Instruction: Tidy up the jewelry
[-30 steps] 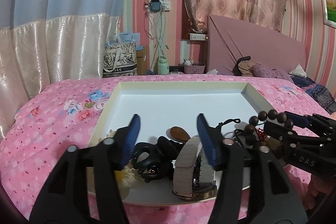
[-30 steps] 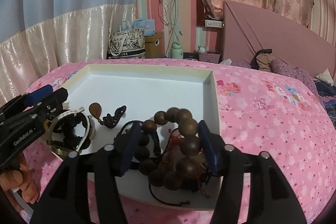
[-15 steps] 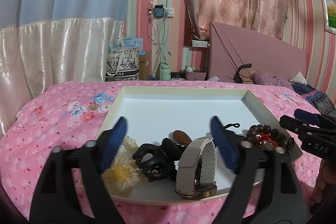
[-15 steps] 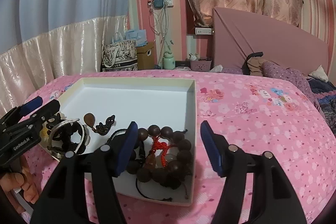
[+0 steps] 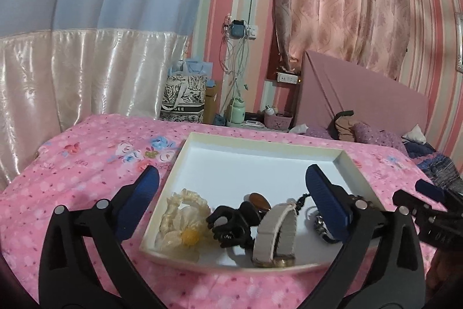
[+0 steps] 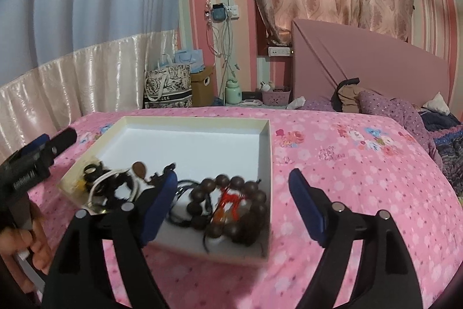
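Note:
A white shallow box [image 5: 202,144] [image 6: 267,152] lies on the pink bed. Along its near side lie a cream flower scrunchie [image 5: 182,225], a black hair claw [image 5: 231,225], a watch with a beige strap [image 5: 275,233] and a brown pendant [image 5: 260,200] [image 6: 139,169]. A dark wooden bead bracelet with red cord [image 6: 231,207] lies in the box's near right corner. My left gripper [image 5: 231,207] is open and empty above the box's near edge. My right gripper [image 6: 231,204] is open and empty above the bracelet.
The pink flowered bedspread [image 6: 361,164] surrounds the box. Pillows and clothes [image 6: 385,106] lie at the headboard, right. Bags [image 5: 185,97] and a green bottle [image 5: 237,109] stand beyond the bed by the curtain.
Both grippers have opened wide and drawn back and up from the box. The right one let go of the bead bracelet, which now lies in the box.

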A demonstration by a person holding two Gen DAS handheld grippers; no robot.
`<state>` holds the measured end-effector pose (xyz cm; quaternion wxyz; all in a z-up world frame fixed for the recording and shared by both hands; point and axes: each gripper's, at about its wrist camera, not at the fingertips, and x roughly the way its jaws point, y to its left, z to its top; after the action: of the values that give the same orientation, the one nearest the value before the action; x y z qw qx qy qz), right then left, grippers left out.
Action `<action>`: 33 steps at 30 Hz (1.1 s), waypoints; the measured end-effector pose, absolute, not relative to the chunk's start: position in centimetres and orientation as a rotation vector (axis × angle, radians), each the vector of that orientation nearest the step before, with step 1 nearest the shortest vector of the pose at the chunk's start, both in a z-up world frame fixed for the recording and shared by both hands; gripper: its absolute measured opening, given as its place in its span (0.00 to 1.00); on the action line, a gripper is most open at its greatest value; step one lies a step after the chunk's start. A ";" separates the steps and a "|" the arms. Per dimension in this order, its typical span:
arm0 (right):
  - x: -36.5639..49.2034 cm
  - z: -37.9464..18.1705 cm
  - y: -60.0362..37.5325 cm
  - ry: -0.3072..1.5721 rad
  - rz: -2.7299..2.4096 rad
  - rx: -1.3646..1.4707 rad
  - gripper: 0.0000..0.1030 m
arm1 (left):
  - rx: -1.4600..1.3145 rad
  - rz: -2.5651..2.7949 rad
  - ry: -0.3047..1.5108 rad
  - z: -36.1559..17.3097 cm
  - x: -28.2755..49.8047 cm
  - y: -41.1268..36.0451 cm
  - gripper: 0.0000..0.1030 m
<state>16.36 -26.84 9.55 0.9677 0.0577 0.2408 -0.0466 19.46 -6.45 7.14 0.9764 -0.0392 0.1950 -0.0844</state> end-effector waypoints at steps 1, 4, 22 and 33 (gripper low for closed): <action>15.5 9.6 -26.3 0.483 -0.084 0.116 0.80 | -0.058 -0.168 0.380 7.4 18.7 -6.4 0.97; 13.4 9.6 -25.0 0.470 -0.063 0.105 0.84 | 0.000 -0.157 0.362 7.4 16.1 -5.9 0.97; 6.3 7.1 -24.3 0.389 -0.089 0.066 0.91 | 0.040 -0.172 0.335 4.5 8.9 -4.6 0.97; 5.7 7.4 -23.0 0.353 -0.136 -0.005 0.98 | 0.061 -0.119 0.312 4.9 8.8 -4.8 0.97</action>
<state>5.73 -22.96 7.43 0.9822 -0.0025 0.1753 -0.0678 8.85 -4.78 4.88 0.9856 0.0306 0.1552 -0.0594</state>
